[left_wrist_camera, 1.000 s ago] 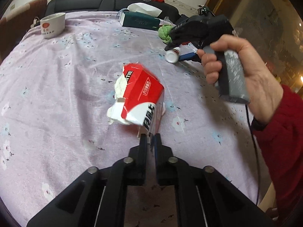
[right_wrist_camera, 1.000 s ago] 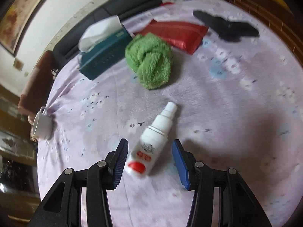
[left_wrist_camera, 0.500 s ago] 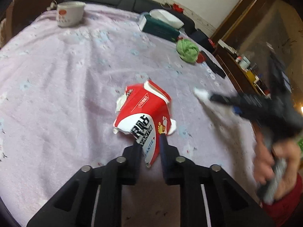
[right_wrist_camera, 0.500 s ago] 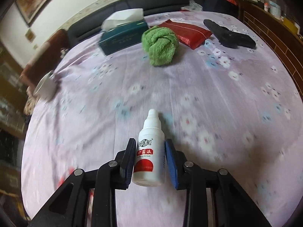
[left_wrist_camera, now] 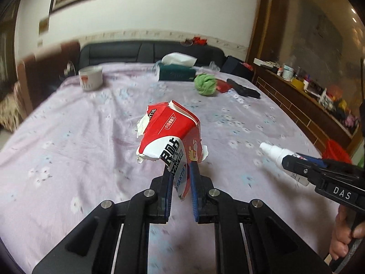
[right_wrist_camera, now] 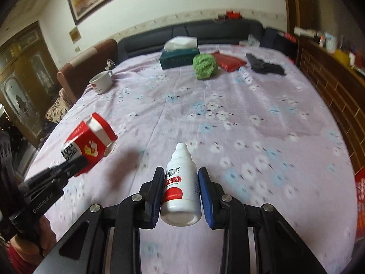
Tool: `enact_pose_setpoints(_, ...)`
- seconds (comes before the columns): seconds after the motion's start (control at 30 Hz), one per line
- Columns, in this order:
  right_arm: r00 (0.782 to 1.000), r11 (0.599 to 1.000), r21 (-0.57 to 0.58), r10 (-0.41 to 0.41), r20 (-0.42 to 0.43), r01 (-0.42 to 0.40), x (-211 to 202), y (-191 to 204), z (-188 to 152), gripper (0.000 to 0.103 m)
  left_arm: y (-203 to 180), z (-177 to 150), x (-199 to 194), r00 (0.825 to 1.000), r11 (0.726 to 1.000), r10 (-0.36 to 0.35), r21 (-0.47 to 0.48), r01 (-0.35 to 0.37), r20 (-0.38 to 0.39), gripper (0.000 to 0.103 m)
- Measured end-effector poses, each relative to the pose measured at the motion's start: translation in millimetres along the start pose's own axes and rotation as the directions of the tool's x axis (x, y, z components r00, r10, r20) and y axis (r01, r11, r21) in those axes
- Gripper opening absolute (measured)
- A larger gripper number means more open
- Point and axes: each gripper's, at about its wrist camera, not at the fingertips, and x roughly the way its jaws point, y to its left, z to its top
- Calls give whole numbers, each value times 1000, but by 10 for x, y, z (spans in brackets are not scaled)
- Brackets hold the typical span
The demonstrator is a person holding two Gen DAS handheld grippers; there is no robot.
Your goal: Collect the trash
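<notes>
My left gripper (left_wrist_camera: 179, 171) is shut on a torn red and white paper box (left_wrist_camera: 170, 134) with crumpled white tissue in it, held above the purple flowered bedspread (left_wrist_camera: 68, 141). The box also shows at the left of the right wrist view (right_wrist_camera: 90, 145), with the left gripper (right_wrist_camera: 76, 163) pinching its corner. My right gripper (right_wrist_camera: 181, 175) is shut on a small white bottle with a red label (right_wrist_camera: 181, 185), held above the bed. In the left wrist view the bottle (left_wrist_camera: 277, 154) and the right gripper (left_wrist_camera: 294, 162) are at the right.
At the far end of the bed lie a white cup (right_wrist_camera: 101, 82), a dark green tissue box (right_wrist_camera: 179, 56), a green cloth ball (right_wrist_camera: 204, 66), a red pouch (right_wrist_camera: 229, 60) and a black object (right_wrist_camera: 265, 65). A wooden shelf (left_wrist_camera: 308, 100) with small items runs along the right.
Both grippers have lifted off the bed with their loads. The right gripper closed on the bottle and swung down to the right of the left one.
</notes>
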Motion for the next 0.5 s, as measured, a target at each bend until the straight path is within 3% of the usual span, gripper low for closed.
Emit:
enact_pose_setpoints(0.1,997,999,-21,-23,76,25,-227,19,-257,32,-202,-181,-127,999,999,22,44,-24,42,13)
enact_pose_setpoints(0.23,988,999,-22,-44,146,48,-389,2,-516,32,-375,-311,-137,999,996,16,82,-19,37,13)
enact_pose_setpoints(0.5,987,998,24,-60,148,57,-361,-102,-700,32,-434,-475,-36,999,996,10,86,-7,-32,14)
